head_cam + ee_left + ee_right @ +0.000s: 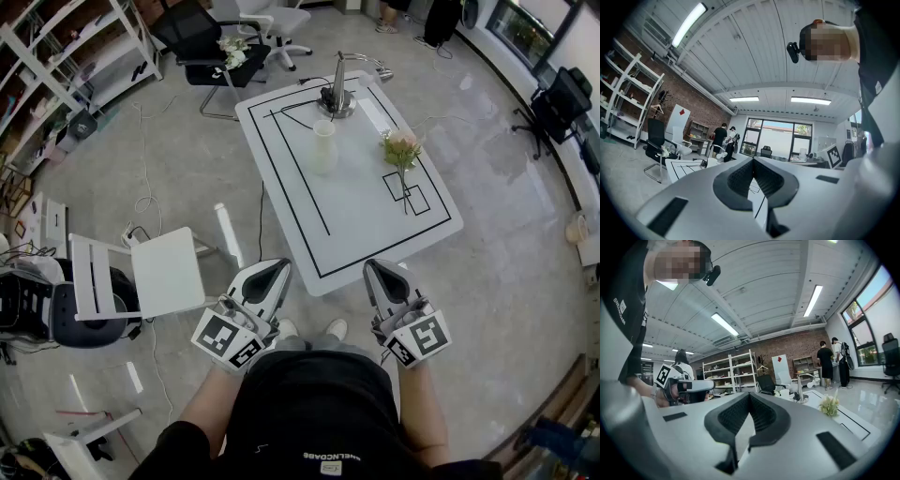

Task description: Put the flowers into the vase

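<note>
Pink flowers (401, 148) lie on the tabletop (356, 234) right of the vase (323, 145), stem seemingly pointing back toward the person. Left gripper (277, 267) and right gripper (373, 267) hang well short of the vase, fingers together, empty; the right is nearer the flowers

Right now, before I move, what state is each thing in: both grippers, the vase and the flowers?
left gripper: shut, nothing between its jaws.
right gripper: shut, nothing between its jaws.
vase: upright on the table, no flowers in it.
flowers: lying on the table to the right of the vase, apart from it.
</note>
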The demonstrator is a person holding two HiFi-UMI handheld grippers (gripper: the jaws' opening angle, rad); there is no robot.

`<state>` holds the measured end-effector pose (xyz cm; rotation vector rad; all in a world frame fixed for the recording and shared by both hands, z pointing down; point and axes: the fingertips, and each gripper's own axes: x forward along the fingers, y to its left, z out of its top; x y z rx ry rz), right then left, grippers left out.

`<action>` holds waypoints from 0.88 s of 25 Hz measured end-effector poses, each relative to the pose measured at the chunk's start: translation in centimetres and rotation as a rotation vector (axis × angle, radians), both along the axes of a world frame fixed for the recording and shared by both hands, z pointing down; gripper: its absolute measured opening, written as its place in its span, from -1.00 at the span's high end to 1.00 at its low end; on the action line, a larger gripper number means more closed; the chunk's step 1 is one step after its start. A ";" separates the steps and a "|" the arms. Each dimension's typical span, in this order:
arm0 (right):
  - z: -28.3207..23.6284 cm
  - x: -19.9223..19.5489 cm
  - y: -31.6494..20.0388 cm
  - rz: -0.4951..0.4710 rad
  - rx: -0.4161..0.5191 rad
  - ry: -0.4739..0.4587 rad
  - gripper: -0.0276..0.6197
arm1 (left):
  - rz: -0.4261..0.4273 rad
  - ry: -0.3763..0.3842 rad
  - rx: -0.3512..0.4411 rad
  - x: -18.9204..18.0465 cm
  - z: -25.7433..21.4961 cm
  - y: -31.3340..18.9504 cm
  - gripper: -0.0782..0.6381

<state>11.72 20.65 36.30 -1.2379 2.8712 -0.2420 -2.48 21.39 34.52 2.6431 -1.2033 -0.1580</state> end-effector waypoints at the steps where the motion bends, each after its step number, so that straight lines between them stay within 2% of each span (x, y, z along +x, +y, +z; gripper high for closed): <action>1: 0.0 0.0 0.0 0.002 0.000 -0.001 0.89 | 0.002 0.000 -0.003 0.0 0.1 0.0 0.77; 10: 0.2 0.5 0.1 0.008 -0.010 -0.003 0.89 | 0.008 0.000 -0.012 0.6 0.5 -0.1 0.77; 14: 0.3 1.2 -0.4 0.021 -0.028 -0.043 0.89 | 0.013 -0.004 -0.017 1.1 0.5 -0.5 0.77; 22: 0.6 3.4 -1.4 0.016 -0.017 -0.032 0.89 | 0.009 -0.061 0.025 3.5 0.4 -1.6 0.77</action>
